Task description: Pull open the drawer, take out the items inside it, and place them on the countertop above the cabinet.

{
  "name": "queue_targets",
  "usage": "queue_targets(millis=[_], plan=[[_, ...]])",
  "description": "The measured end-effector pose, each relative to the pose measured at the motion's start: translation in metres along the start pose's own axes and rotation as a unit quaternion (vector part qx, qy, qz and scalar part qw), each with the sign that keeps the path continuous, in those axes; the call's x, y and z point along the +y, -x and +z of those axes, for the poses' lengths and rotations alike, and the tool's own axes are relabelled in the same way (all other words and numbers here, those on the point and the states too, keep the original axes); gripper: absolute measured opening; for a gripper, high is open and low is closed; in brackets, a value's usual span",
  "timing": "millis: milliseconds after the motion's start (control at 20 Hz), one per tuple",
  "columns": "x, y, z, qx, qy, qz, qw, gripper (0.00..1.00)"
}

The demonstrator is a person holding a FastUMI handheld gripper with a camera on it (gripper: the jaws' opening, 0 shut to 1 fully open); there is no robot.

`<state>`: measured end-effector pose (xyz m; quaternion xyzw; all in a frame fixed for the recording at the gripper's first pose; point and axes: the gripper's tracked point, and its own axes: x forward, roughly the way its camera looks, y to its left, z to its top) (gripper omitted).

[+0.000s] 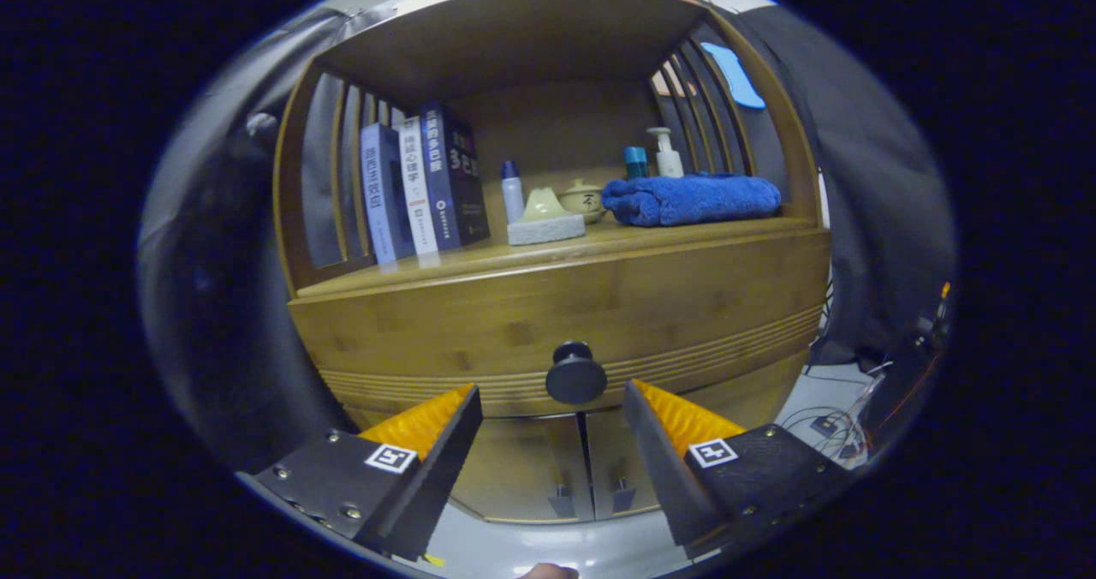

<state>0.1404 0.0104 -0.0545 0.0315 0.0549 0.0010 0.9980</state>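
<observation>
A bamboo cabinet stands in front of me with its drawer (599,305) closed flush. A round dark knob (575,373) sticks out from the middle of the drawer front. My gripper (552,395) is open, its two fingers spread to either side of the knob and just short of it, touching nothing. The countertop (479,258) above the drawer carries items. What lies inside the drawer is hidden.
On the countertop stand several books (419,187), a sponge (545,219), a small bottle (511,189), a lidded pot (582,198), a folded blue towel (692,198) and a pump bottle (666,152). Two lower doors (582,468) sit under the drawer. Cables (843,429) lie on the floor to the right.
</observation>
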Motion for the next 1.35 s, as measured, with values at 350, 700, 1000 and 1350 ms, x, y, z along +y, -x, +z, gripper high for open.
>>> queue_targets(millis=[350, 700, 1000, 1350], plan=[[0.034, 0.058, 0.05, -0.006, 0.055, 0.018, 0.998, 1.0], [0.055, 0.105, 0.11, -0.04, 0.06, 0.025, 0.997, 0.99], [0.035, 0.144, 0.149, -0.077, 0.047, -0.007, 0.996, 0.99], [0.021, 0.162, 0.158, -0.087, 0.033, -0.027, 0.995, 0.99]])
